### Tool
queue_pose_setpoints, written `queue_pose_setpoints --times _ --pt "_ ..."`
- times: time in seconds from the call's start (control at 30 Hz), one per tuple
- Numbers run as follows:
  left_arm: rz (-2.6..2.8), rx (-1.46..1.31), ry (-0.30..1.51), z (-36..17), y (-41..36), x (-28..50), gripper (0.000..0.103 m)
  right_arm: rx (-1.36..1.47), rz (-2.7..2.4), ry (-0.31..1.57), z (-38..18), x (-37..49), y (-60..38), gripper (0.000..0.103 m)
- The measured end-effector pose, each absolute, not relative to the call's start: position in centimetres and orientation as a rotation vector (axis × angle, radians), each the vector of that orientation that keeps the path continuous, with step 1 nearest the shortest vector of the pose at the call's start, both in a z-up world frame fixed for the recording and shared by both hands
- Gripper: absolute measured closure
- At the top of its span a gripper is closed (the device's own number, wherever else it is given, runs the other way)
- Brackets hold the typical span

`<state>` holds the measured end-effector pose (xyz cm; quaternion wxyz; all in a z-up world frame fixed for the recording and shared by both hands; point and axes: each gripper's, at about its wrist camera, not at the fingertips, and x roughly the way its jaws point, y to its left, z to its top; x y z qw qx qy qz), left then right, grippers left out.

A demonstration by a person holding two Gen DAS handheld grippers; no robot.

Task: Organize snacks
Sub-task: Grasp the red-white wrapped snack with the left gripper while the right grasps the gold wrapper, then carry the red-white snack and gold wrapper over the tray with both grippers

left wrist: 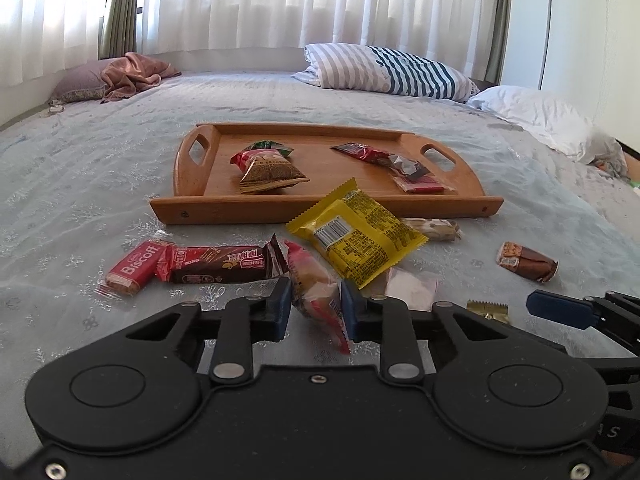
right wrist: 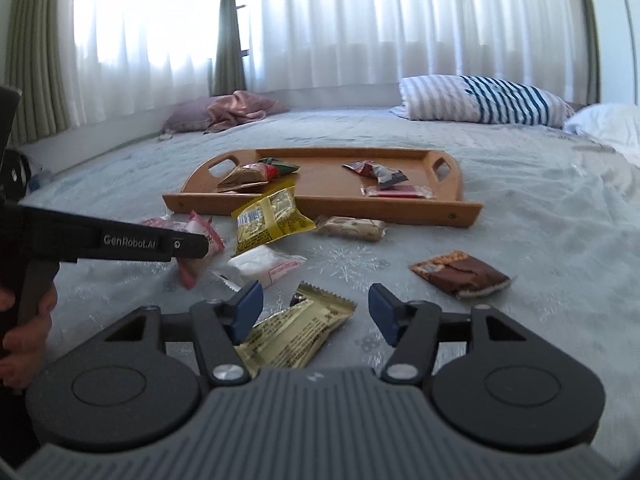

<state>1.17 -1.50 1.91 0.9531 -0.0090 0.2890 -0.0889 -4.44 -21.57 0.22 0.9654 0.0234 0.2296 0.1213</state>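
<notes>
Left wrist view: left tongs (left wrist: 316, 306) clamp the red-and-cream plastic snack packet (left wrist: 316, 288), wooden tray (left wrist: 326, 210) straight ahead; right tongs (right wrist: 316, 312) stand apart around the gold foil packet (right wrist: 296, 334), lengthwise between them

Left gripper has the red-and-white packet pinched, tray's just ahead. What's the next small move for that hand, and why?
Probably carry it forward over the yellow packet and release inside the wooden tray. The left gripper is shut on the red-and-white packet, and the tray already holds two small snack piles with bare wood between them. The right gripper stands open around the gold packet, not yet pinching it.
</notes>
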Motion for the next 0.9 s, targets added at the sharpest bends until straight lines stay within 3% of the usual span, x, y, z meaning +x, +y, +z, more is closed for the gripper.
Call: queue_pose_setpoints --times 0.2,0.27,0.57,0.63,0.9 --pt "-0.159 0.0 0.585 1.3 -1.9 1.7 0.07 0.07 0.166 0.455 -0.7 -5.6 -20.2 0.029" --pt "-0.161 -0.011 0.58 1.0 -1.8 2.1 0.061 0.084 0.142 0.454 -0.9 -5.7 -19.7 0.029" --pt "-0.141 -0.037 0.605 0.0 -1.8 3.1 0.065 0.049 0.013 0.414 -1.9 -5.5 -17.4 0.03" --pt "-0.142 -0.039 0.601 -0.1 -1.7 3.0 0.071 0.054 -0.004 0.412 -2.0 -5.3 -17.1 0.035" --pt "-0.152 -0.043 0.593 0.3 -1.6 2.6 0.072 0.054 -0.02 0.428 -1.9 -4.6 -17.1 0.061"
